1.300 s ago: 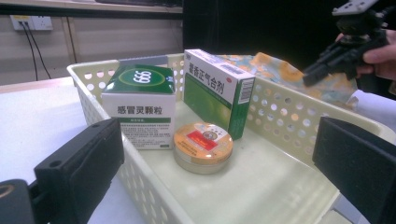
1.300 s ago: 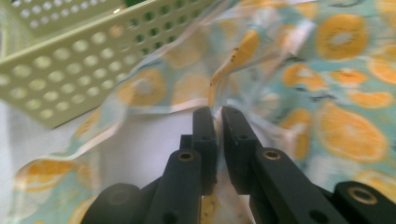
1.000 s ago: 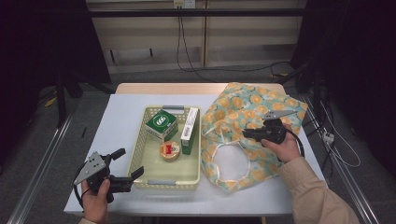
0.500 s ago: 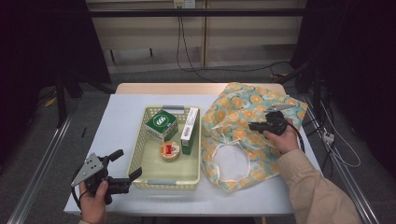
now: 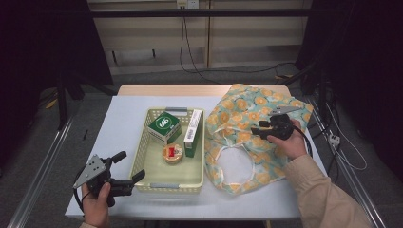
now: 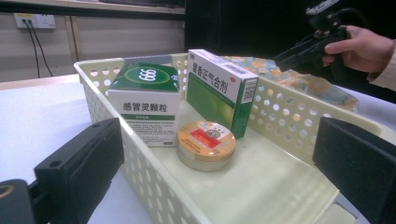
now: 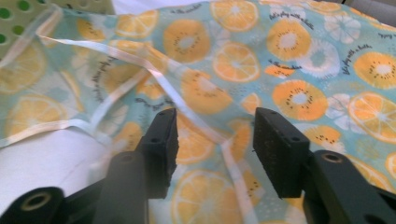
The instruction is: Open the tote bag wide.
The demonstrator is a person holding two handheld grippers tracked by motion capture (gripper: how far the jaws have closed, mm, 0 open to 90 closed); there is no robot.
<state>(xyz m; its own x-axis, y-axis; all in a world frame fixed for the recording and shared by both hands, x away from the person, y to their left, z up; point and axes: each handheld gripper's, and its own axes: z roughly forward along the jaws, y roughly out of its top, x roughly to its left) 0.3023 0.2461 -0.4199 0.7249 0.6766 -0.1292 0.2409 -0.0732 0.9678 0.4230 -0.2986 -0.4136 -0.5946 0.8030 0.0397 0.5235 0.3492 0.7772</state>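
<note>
A soft cloth bag [image 5: 256, 135] printed with orange and kiwi slices on pale teal lies crumpled on the right half of the smooth pale-blue tabletop [image 5: 123, 123], its thin white ribbon handles [image 5: 233, 161] looping loosely toward the near edge. The right hand-held gripper [image 5: 259, 128], black and blocky with flat, grainy pads, hovers just above the bag's middle; its jaws have just been opening and now stand partly apart, with a white strap passing beneath the gap and nothing pinched. To the bag's left stands a rectangular cream plastic basket [image 5: 142, 142] with perforated walls, holding two green-and-white cardboard boxes and a round flat tin. The left hand-held gripper [image 5: 128, 167] rests at the basket's near-left corner, jaws wide open, empty.
</note>
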